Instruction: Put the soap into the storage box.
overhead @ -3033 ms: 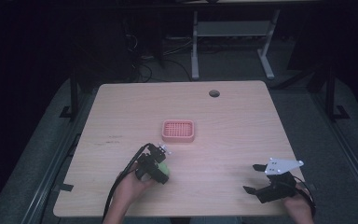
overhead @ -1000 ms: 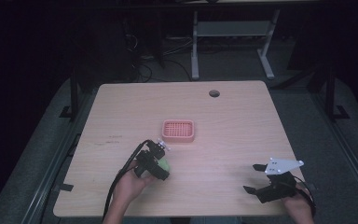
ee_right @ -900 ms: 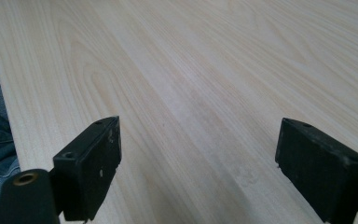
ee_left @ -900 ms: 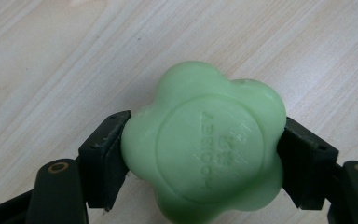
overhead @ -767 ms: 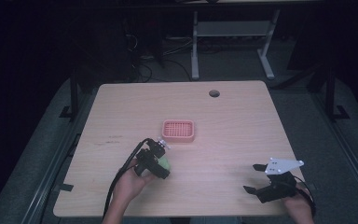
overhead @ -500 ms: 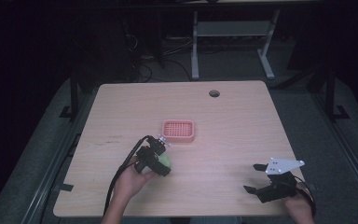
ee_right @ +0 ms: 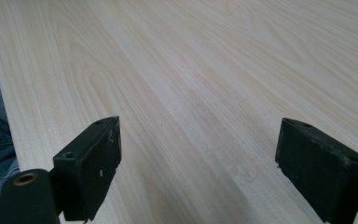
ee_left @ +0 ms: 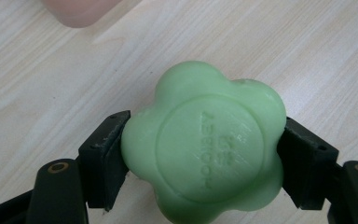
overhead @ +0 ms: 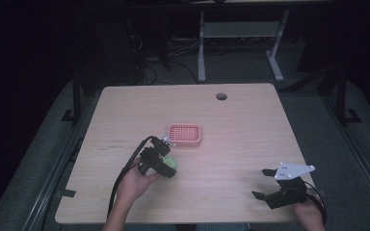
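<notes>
A green flower-shaped soap (ee_left: 204,149) is clamped between the two black jaws of the left tongs (ee_left: 204,154), one jaw pressed against each side of it. Raised lettering is seen on the round centre of its face, but it cannot be read with certainty. In the high view the soap (overhead: 170,162) is seen at the tip of the left tongs (overhead: 166,166), which are held in the person's left hand (overhead: 136,180) over the front left part of the surface (overhead: 250,125). Whether the soap is touching the wood or is held just above it cannot be told.

A pink perforated dish (overhead: 184,135) lies flat near the middle of the surface, just beyond the left tongs and close to the soap. A blurred pink corner of the dish (ee_left: 77,10) is seen at the upper edge of the left gripper view.

The right tongs (overhead: 265,185) are held near the front right corner of the surface, well apart from the soap and the dish. Their jaws are spread wide and nothing is gripped between them; bare light wood is seen between the jaws of the right tongs (ee_right: 198,168) in the right gripper view. A round cable hole (overhead: 221,96) is set in the far part of the surface.
</notes>
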A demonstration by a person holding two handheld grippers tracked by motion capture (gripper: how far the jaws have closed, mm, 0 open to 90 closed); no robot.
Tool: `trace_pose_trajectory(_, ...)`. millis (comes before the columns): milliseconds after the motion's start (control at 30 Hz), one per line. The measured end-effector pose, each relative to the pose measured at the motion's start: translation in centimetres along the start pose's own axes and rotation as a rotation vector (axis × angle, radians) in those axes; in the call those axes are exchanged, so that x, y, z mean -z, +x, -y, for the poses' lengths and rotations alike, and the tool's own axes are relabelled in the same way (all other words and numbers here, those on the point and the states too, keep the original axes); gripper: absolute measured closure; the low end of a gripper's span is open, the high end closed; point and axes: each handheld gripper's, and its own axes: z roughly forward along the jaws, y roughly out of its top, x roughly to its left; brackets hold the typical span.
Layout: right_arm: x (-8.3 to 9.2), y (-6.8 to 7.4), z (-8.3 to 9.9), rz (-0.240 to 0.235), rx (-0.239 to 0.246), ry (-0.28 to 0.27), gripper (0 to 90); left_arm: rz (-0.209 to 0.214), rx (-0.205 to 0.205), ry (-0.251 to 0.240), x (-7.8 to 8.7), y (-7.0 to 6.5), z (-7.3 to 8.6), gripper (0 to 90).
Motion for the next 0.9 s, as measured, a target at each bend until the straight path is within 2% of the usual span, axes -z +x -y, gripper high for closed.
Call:
trace_pose_trajectory(400,0.1,0.0,0.0,0.0,-0.005,-0.003,13.8,0.003,0.001,-0.001,0.4,0.4,-0.5,26.8)
trace_pose_trajectory(567,0.1,-0.1,0.0,-0.001,-0.007,-0.009,13.8,0.013,0.018,-0.008,0.5,0.7,-0.7,26.8)
trace_pose_trajectory(600,0.1,-0.1,0.0,0.001,-0.006,-0.008,13.8,0.009,0.007,-0.004,0.5,0.8,-0.7,26.8)
trace_pose_trajectory(900,0.2,-0.1,0.0,0.003,-0.009,-0.008,13.8,0.01,0.008,-0.005,0.7,1.1,-1.4,26.8)
